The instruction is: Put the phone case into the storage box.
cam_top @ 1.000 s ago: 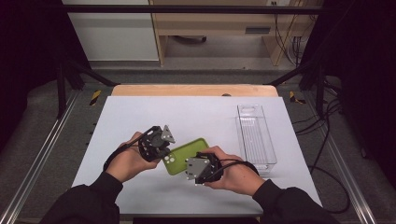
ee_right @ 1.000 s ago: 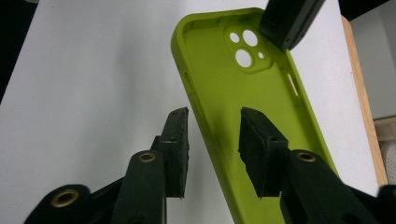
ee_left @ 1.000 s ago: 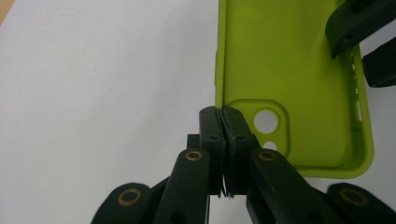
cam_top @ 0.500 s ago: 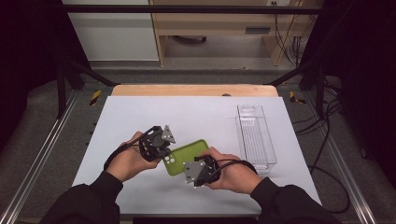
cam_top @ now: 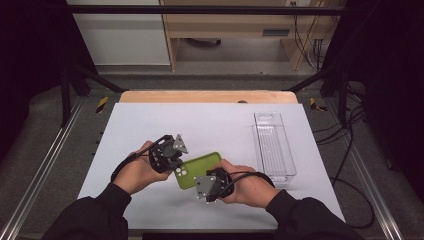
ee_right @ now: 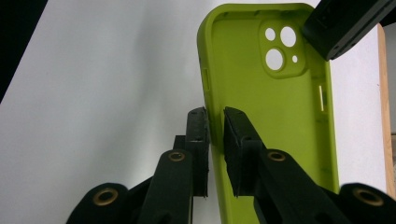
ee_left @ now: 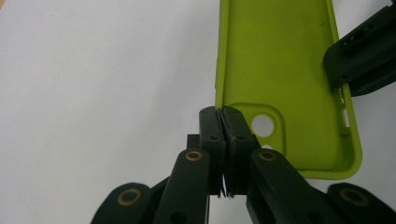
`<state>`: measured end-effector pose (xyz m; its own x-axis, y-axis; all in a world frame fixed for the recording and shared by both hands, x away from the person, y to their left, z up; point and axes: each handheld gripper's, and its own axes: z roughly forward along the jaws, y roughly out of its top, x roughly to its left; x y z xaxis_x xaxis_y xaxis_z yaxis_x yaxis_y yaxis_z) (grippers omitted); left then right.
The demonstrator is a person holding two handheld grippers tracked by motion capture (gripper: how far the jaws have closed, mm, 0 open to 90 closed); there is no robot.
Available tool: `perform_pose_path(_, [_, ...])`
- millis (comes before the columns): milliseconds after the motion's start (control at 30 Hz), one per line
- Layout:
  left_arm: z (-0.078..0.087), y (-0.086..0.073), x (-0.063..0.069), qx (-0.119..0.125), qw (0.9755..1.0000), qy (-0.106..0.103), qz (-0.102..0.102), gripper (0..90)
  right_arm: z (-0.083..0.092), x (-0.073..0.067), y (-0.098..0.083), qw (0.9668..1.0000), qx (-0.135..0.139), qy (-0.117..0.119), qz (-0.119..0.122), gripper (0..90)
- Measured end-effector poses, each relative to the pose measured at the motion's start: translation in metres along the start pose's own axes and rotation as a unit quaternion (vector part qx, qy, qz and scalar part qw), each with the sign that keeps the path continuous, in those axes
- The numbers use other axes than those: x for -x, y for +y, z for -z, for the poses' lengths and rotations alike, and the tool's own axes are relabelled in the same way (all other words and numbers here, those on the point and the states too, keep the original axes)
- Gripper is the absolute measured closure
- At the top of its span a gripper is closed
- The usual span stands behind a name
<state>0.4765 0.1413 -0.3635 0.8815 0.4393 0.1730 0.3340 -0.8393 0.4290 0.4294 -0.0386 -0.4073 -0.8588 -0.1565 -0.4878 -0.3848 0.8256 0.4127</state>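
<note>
A lime-green phone case [cam_top: 200, 167] is held just above the white table between both hands, its hollow inside facing the gripper cameras. My left gripper [ee_left: 222, 116] is shut on the case's [ee_left: 280, 60] side wall beside the camera cut-out, at the case's left end in the high view [cam_top: 176, 162]. My right gripper [ee_right: 215, 116] has just been closing, and its pads now press on the side wall of the case [ee_right: 266, 116] at the other end [cam_top: 212, 175]. A jaw of the other gripper shows at the top right of each gripper view.
A clear plastic bin [cam_top: 272, 145] lies lengthwise on the right part of the white table top [cam_top: 165, 125]. A wooden strip [cam_top: 207, 96] runs along the table's far edge. Dark metal frame rails flank both sides.
</note>
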Motion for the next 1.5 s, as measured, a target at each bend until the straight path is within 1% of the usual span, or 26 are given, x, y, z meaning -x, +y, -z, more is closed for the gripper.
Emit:
perform_pose_path(333, [0.000, -0.001, 0.000, -0.001, 1.0000, -0.004, -0.001, 87.9, -0.004, -0.002, 0.002, 0.9999, -0.002, 0.008, 0.010, 84.5])
perform_pose_path(367, [0.000, -0.001, 0.000, -0.002, 1.0000, -0.004, -0.001, 87.9, -0.005, -0.002, 0.002, 0.9999, -0.002, 0.010, 0.014, 85.0])
perform_pose_path(433, [0.000, -0.001, 0.001, -0.003, 1.0000, -0.005, -0.002, 87.9, -0.006, -0.003, 0.003, 0.9998, -0.006, 0.014, 0.014, 85.8])
perform_pose_path(533, [0.000, -0.001, 0.001, -0.005, 1.0000, -0.005, -0.003, 87.8, -0.007, -0.004, 0.004, 0.9996, -0.006, 0.016, 0.021, 86.4])
perform_pose_path(667, [-0.002, -0.002, 0.001, -0.005, 1.0000, -0.008, -0.002, 87.6, -0.008, -0.005, 0.005, 0.9996, -0.008, 0.017, 0.021, 86.8])
perform_pose_path(900, [-0.004, -0.002, 0.003, -0.008, 0.9999, -0.013, -0.002, 86.8, -0.008, -0.007, 0.005, 0.9992, -0.015, 0.028, 0.025, 87.4])
perform_pose_path(1100, [-0.005, -0.002, 0.004, -0.002, 0.9998, -0.018, 0.001, 85.7, -0.008, -0.007, 0.005, 0.9989, -0.016, 0.034, 0.028, 87.7])
perform_pose_path(1167, [-0.006, -0.003, 0.004, 0.003, 0.9998, -0.021, 0.004, 82.4, -0.008, -0.008, 0.006, 0.9989, -0.015, 0.034, 0.029, 87.8])
perform_pose_path(1267, [-0.006, -0.004, 0.004, 0.017, 0.9997, -0.012, 0.012, 68.2, -0.008, -0.007, 0.006, 0.9990, -0.016, 0.032, 0.025, 87.8])
perform_pose_path(1300, [-0.005, -0.005, 0.004, 0.022, 0.9996, -0.011, 0.014, 66.0, -0.008, -0.007, 0.005, 0.9991, -0.016, 0.032, 0.023, 87.8])
perform_pose_path(1333, [-0.004, -0.006, 0.003, 0.032, 0.9993, -0.009, 0.019, 63.2, -0.008, -0.006, 0.005, 0.9991, -0.016, 0.031, 0.023, 87.8])
perform_pose_path(1367, [-0.003, -0.006, 0.003, 0.038, 0.9990, -0.005, 0.024, 58.9, -0.008, -0.005, 0.004, 0.9992, -0.015, 0.030, 0.022, 87.8])
perform_pose_path(1433, [0.000, -0.008, 0.002, 0.063, 0.9975, 0.002, 0.030, 50.9, -0.008, -0.005, 0.003, 0.9993, -0.016, 0.029, 0.016, 87.8])
perform_pose_path(1500, [0.005, -0.011, -0.001, 0.085, 0.9953, 0.012, 0.044, 43.4, -0.007, -0.002, 0.002, 0.9995, -0.011, 0.028, 0.013, 87.8])
